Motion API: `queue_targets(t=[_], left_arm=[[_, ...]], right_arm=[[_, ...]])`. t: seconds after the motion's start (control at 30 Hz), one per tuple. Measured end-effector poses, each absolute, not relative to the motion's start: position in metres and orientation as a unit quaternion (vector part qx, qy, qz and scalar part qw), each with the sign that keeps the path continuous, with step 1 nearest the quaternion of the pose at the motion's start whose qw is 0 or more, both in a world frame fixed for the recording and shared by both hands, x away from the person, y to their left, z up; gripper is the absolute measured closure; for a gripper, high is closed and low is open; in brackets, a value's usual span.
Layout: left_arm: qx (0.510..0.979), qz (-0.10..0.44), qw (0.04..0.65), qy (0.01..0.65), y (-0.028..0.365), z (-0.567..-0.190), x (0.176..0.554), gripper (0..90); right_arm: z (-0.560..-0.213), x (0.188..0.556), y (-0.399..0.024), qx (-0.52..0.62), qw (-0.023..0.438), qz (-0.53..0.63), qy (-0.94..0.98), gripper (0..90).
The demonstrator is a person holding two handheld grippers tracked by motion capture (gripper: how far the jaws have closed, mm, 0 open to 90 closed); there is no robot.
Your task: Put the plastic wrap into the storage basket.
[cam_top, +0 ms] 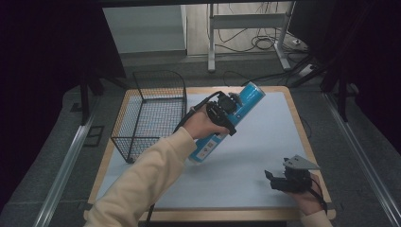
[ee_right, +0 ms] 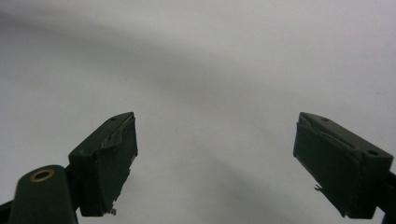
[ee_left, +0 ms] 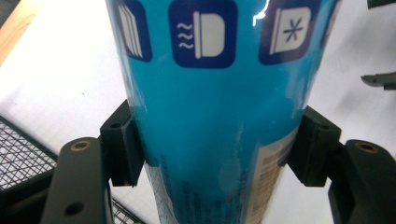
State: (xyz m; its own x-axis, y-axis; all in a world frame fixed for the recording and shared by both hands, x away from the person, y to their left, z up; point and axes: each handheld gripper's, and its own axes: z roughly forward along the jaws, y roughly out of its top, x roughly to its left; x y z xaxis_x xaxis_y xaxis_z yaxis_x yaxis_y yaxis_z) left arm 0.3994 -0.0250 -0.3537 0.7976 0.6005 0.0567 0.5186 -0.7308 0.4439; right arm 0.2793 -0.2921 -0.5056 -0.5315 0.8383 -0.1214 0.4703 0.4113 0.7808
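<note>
Clamped on both sides of the blue cylindrical canister, the left gripper's pads press against its glossy wrap just below a row of dark blue icon squares. From above, the left gripper holds that canister about midway along its length, tilted, with its silver-rimmed end pointing up and away from the wire basket and its white-labelled end low, at or just above the pale mat; I cannot tell whether that low end touches the mat. The canister sits just beside the basket's open side, toward the middle of the table.

Well apart from the basket, at the mat's near corner, the right gripper rests low with its jaws spread wide and nothing between them; its fingers stand over bare mat.

By my reading, the pickup is done: the grip looks firm and the canister is mostly off the surface. What seems left is carrying it across to the basket, lowering it inside and letting go. The basket holds nothing that I can see.
</note>
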Motion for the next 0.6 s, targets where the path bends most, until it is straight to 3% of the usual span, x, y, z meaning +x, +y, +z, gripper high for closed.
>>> queue_targets(t=[0.6], left_arm=[[0.916,0.124,0.207,0.319,-0.019,-0.320,0.430,31.9]], right_arm=[[-0.506,0.280,-0.293,0.412,0.254,0.358,0.799,13.6]])
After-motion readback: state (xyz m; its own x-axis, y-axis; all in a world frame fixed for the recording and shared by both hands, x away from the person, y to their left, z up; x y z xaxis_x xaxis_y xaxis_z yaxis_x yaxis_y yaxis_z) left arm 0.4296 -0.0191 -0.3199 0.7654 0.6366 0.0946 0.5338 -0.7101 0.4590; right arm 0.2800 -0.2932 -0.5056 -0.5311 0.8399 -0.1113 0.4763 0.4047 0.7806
